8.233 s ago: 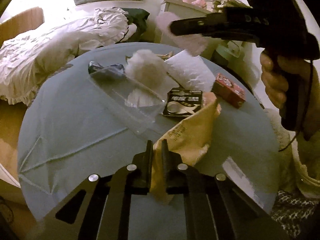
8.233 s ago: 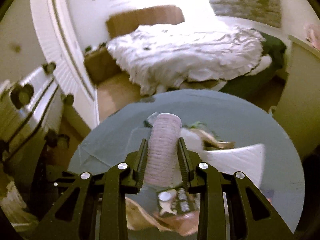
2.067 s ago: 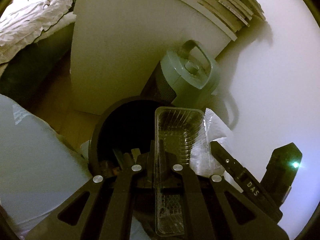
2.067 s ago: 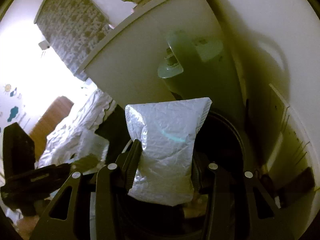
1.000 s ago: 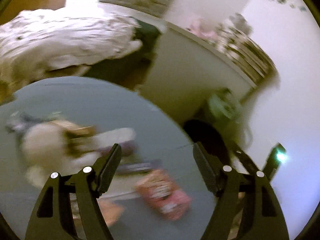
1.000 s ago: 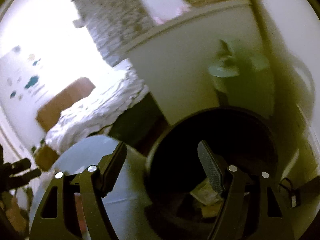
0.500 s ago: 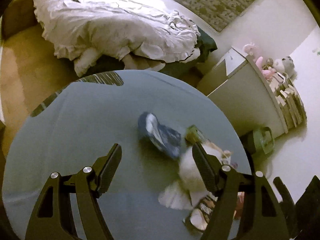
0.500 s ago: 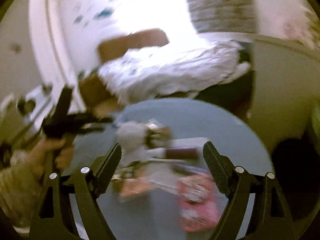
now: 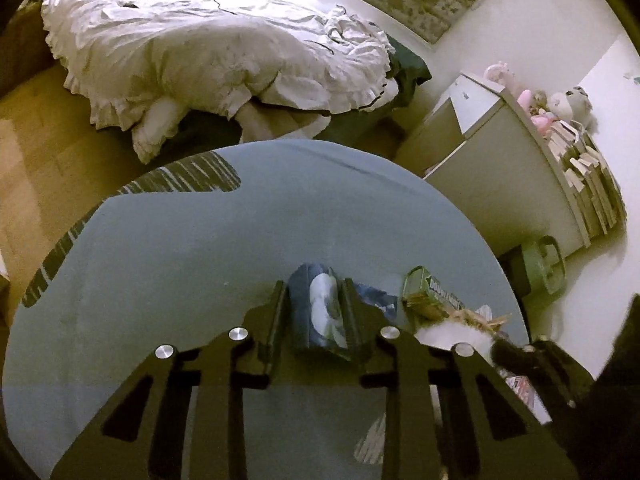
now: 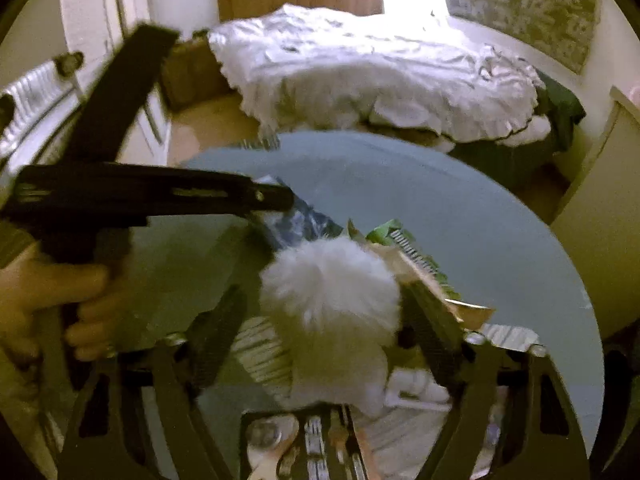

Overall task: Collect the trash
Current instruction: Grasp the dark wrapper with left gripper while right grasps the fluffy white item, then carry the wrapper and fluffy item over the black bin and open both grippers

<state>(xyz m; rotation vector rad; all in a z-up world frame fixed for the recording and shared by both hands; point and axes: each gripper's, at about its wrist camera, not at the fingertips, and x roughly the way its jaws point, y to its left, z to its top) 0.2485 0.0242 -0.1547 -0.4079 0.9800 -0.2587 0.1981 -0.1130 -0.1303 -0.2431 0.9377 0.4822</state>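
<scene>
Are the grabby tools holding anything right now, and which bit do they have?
The left tool pinches the blue-and-white wrapper across its middle. The right tool is open around the white fluffy ball, its fingers beside it, not squeezing.

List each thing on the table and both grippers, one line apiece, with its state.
left gripper: closed on the blue wrapper.
blue wrapper: crumpled, pinched between the fingers.
right gripper: open, straddling the white fluffy ball.
white fluffy ball: on the table, not yet gripped.
green packet: torn open, lying on the table.
</scene>
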